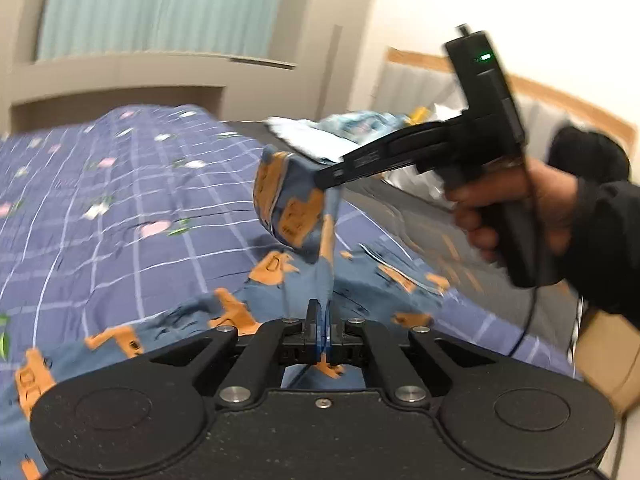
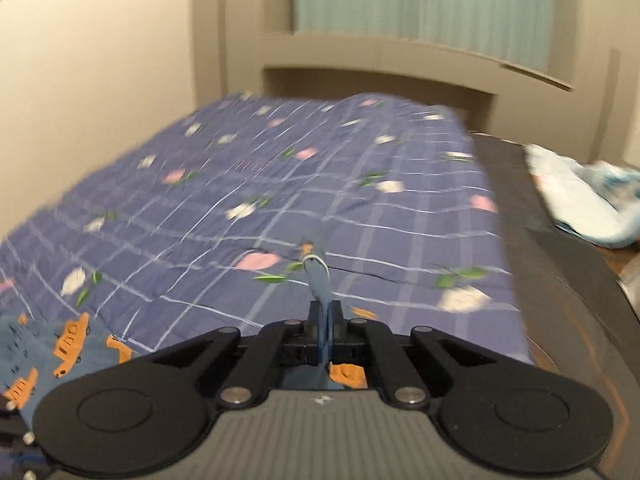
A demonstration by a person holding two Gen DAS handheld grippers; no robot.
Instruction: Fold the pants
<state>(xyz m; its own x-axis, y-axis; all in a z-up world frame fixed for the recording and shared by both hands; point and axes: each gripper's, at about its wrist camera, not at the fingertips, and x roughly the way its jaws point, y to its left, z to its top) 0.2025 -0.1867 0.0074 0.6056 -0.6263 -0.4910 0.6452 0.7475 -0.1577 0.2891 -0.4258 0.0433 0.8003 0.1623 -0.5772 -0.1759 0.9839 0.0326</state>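
Observation:
The pants (image 1: 288,200) are blue with orange truck prints and lie partly on the bed. My left gripper (image 1: 322,312) is shut on an edge of the pants, which rises from its jaws. My right gripper (image 1: 326,178) shows in the left wrist view, held by a hand, shut on a bunched part of the pants lifted above the bed. In the right wrist view my right gripper (image 2: 324,316) is shut on a blue fold of the pants (image 2: 318,276), and more of the cloth hangs at the lower left.
The bed carries a purple checked quilt (image 1: 120,200) with flower prints; it also shows in the right wrist view (image 2: 280,184). A light blue heap of clothes (image 2: 580,200) lies on a dark surface at the right. A beige headboard and curtain stand behind.

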